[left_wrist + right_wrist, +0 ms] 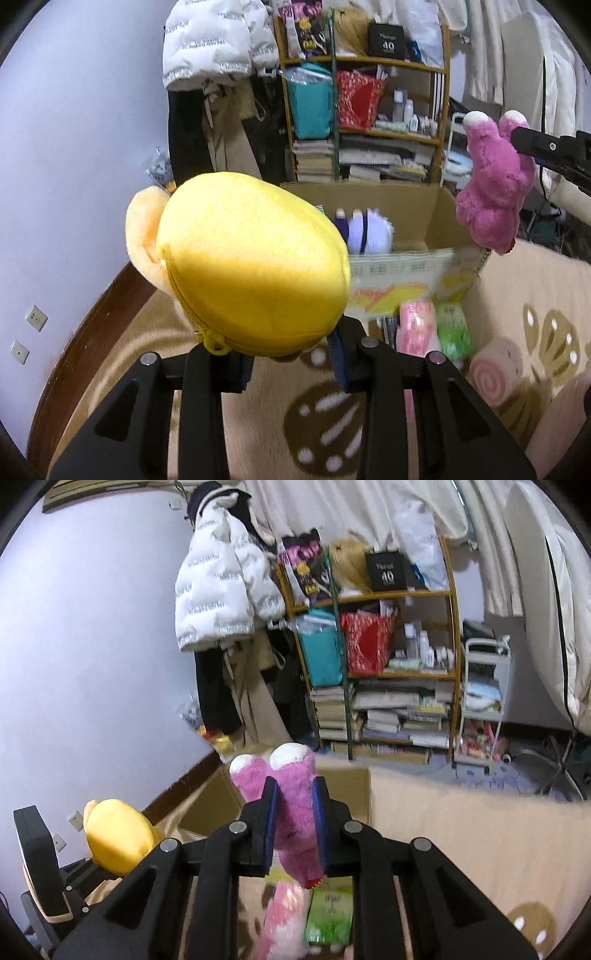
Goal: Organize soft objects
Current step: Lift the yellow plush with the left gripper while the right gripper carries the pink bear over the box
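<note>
Only left wrist view shows the box's [436, 221] purple toy [369, 232].

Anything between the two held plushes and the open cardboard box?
Nothing visible. The yellow plush in the left tongs and pink plush in the right tongs hang before the box, top open.

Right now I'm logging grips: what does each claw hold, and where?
Left claw grips the yellow plush at its lower edge; right claw clamps the pink plush around its middle.

Even indoor light, mildly dim — strong fisheye bending with dark corners; motion blur smears the foreground, background shelves sharper.
</note>
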Tool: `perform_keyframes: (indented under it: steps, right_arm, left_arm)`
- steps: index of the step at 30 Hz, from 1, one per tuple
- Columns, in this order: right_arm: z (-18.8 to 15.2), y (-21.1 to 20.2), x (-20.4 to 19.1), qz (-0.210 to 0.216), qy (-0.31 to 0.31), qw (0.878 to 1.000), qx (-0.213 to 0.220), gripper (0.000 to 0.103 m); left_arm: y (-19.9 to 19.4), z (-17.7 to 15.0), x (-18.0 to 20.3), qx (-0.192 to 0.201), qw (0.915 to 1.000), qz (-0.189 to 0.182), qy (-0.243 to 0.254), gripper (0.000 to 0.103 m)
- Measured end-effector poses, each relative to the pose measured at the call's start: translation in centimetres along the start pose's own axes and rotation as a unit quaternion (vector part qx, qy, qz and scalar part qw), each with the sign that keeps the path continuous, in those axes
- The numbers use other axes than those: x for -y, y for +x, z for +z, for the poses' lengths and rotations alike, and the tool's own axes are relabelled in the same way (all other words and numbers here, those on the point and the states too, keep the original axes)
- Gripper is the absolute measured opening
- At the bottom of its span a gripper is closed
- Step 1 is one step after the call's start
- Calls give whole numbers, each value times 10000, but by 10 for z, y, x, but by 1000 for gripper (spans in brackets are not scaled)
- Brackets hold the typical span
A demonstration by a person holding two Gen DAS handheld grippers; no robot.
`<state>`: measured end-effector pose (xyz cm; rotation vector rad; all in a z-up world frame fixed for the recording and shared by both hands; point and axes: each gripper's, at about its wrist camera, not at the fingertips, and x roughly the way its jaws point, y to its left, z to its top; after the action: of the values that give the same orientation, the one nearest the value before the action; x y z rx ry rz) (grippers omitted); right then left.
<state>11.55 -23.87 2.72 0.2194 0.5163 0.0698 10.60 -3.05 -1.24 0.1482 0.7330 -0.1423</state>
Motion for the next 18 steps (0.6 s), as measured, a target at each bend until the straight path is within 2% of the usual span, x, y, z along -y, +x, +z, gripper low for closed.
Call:
perform_keyframes:
  steps: [8, 11, 18]
  right_arm:
    - [41, 20, -8, 56, -132, 9995, 264, 19]
    - [43, 30, -9, 7, -251, 9995, 200, 19]
    - [22, 62, -5, -81, -257, 9994, -229, 19]
  left_arm:
    - [12, 47, 1, 361, 9993, 63, -40, 32]
    - [19, 55, 2, 396, 9992, 44, -28, 33]
    - [54, 67, 10, 129, 9995, -261, -76, 33]
